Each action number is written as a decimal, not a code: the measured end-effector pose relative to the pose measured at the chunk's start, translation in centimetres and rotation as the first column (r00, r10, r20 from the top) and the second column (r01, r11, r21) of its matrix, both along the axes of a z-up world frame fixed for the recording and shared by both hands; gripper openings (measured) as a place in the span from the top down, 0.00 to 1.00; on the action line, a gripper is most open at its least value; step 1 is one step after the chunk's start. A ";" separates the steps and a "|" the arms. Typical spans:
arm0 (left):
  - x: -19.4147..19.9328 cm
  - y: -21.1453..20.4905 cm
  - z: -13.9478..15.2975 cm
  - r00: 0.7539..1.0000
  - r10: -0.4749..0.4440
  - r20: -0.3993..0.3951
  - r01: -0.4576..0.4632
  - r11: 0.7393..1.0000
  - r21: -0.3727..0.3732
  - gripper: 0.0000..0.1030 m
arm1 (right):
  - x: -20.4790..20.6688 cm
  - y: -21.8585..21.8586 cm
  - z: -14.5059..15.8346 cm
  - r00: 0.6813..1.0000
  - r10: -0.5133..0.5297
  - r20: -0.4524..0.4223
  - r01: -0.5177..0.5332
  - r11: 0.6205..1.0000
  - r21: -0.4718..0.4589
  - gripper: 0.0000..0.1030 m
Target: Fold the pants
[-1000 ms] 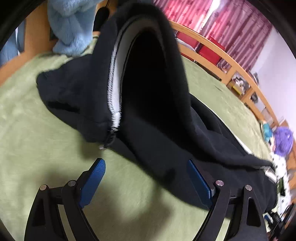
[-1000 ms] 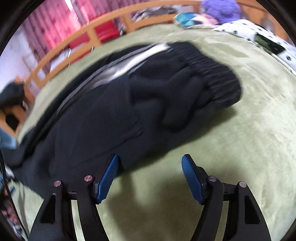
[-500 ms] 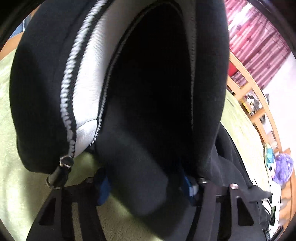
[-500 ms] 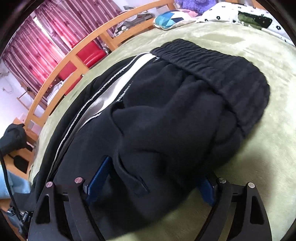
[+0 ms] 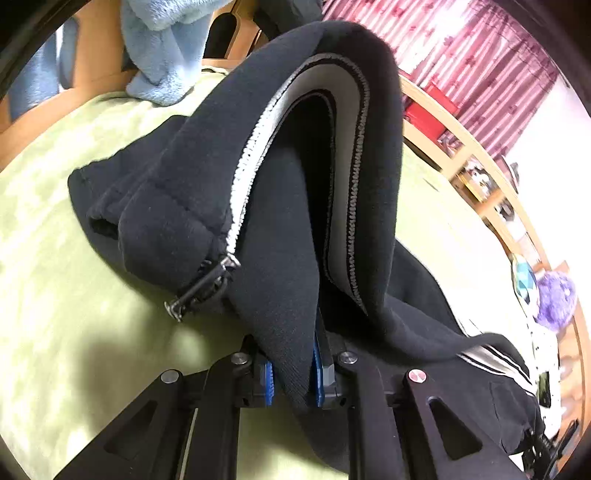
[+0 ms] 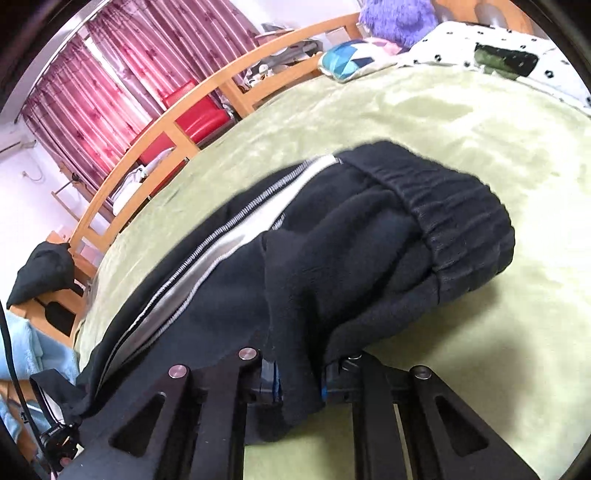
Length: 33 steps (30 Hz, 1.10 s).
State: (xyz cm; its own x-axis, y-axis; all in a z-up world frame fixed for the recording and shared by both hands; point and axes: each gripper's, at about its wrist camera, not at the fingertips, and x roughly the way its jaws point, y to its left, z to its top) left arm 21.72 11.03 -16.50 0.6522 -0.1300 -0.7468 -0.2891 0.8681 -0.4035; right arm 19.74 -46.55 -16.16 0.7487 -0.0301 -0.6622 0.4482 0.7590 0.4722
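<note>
Jaws just closed on black pants over green bedspread.

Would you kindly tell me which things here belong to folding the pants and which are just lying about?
Job in hand:
black pants
left gripper
right gripper
green bed cover

Lying about:
blue fleece
purple plush
patterned cushion

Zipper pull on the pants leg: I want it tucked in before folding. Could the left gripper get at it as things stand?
Probably not yet. The left gripper has its jaws shut on a fold of the pants, so it is occupied. The zipper pull hangs unobstructed nearby, above the green blanket.
</note>
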 end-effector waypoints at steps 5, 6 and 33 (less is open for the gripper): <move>-7.7 -1.6 -0.4 0.997 -0.062 -0.049 0.061 0.998 -0.034 0.85 | -8.1 -2.8 0.6 0.999 0.007 -0.051 -0.010 0.999 -0.041 0.87; -9.2 -2.1 -0.7 0.995 -0.077 -0.058 0.075 0.996 -0.038 0.85 | -9.8 -3.3 0.7 0.998 0.004 -0.063 -0.007 0.999 -0.052 0.87; -16.7 -2.6 1.4 0.978 -0.210 0.014 0.206 0.967 0.148 0.72 | -24.5 2.4 2.7 0.995 -0.044 -0.092 0.034 0.994 -0.108 0.53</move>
